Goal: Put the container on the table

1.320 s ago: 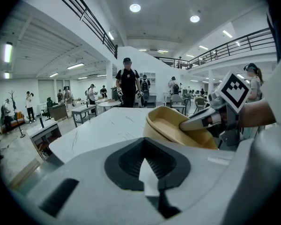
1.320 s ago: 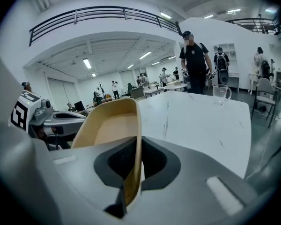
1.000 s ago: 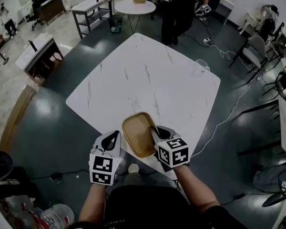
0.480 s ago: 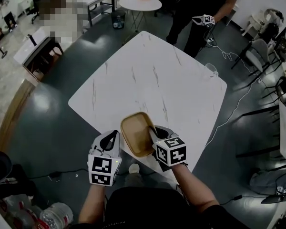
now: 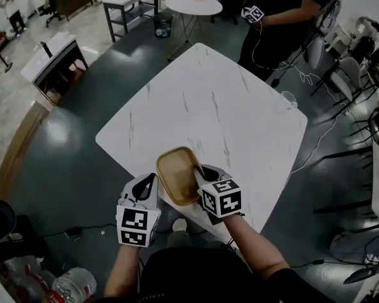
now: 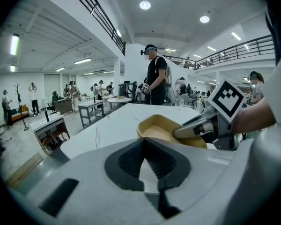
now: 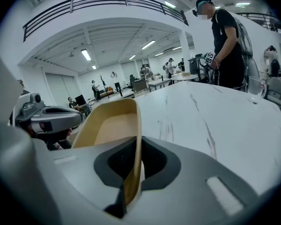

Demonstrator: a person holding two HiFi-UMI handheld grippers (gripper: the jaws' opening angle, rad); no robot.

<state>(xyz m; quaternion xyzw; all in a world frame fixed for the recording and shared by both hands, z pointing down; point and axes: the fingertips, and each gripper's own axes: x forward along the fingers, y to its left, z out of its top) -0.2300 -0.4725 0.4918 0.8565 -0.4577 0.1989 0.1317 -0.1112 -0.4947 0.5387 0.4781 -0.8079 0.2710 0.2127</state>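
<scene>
Tan shallow round-cornered container (image 5: 175,172) hangs tilted over the near corner of the white marble-patterned table (image 5: 227,106), its rim pinched edge-on between the closed jaws of the right gripper (image 5: 199,172). The left gripper (image 5: 148,183), jaws together and empty, waits beside it. Carrying looks done; lowering and releasing remain.

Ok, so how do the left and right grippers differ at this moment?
The right gripper has its jaws shut on the wall of the container; the left gripper has its jaws together on nothing. The right gripper reaches over the near edge of the table; the left gripper hangs beside the container, just short of that edge. Both point toward the table and carry a marker cube.
</scene>
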